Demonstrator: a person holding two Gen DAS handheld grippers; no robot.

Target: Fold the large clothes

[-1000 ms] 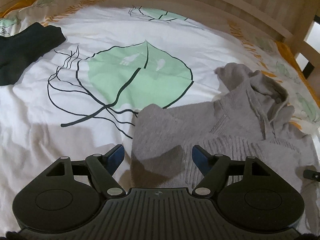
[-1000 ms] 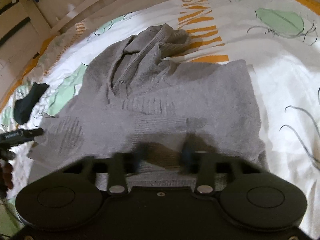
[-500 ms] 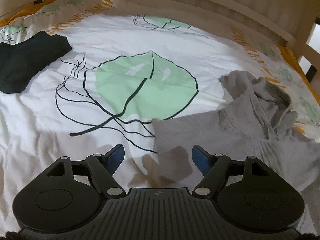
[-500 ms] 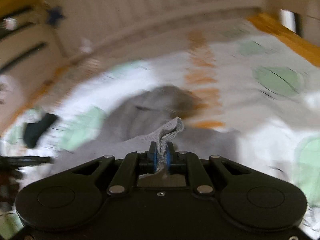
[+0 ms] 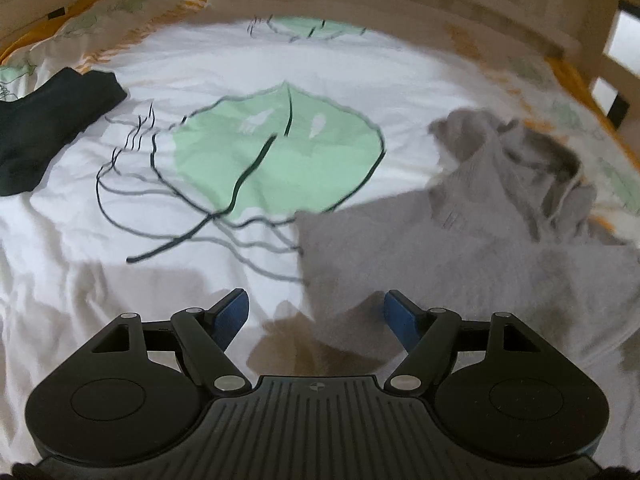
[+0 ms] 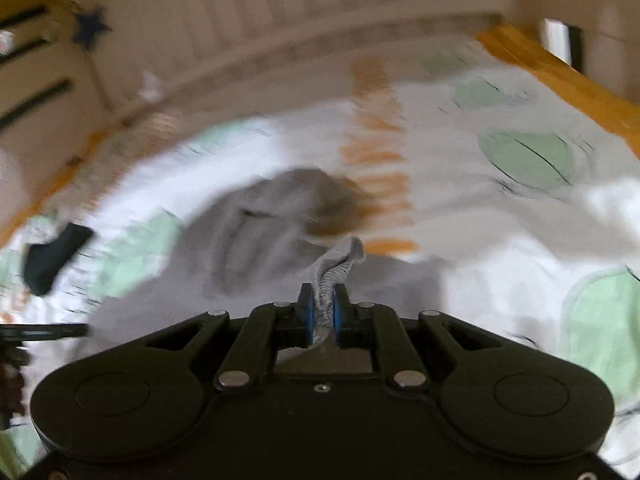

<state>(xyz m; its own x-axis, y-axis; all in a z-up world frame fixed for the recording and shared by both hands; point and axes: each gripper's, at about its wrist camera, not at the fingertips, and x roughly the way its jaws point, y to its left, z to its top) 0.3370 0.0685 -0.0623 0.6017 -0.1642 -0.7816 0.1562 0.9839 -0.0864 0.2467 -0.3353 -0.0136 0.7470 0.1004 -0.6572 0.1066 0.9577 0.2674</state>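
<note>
Grey sweater [image 6: 248,240]: hem pinched in right gripper [image 6: 323,312].
Left gripper [image 5: 316,312]: wide, empty, above near corner.
Advice: grab matching corner, lift evenly.

No readable text, labels, brands or numbers anywhere; both views blurred.

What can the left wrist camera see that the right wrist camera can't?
Only the left wrist view shows the left gripper, jaws wide apart with nothing between them, hanging over the gray sweater's corner and the big green leaf print. Only the right wrist view shows the right gripper clamped on a bunched fold of knit, and a blue star on the wall. Both show the gray sweater, the black garment and the leaf-patterned bedding.
</note>
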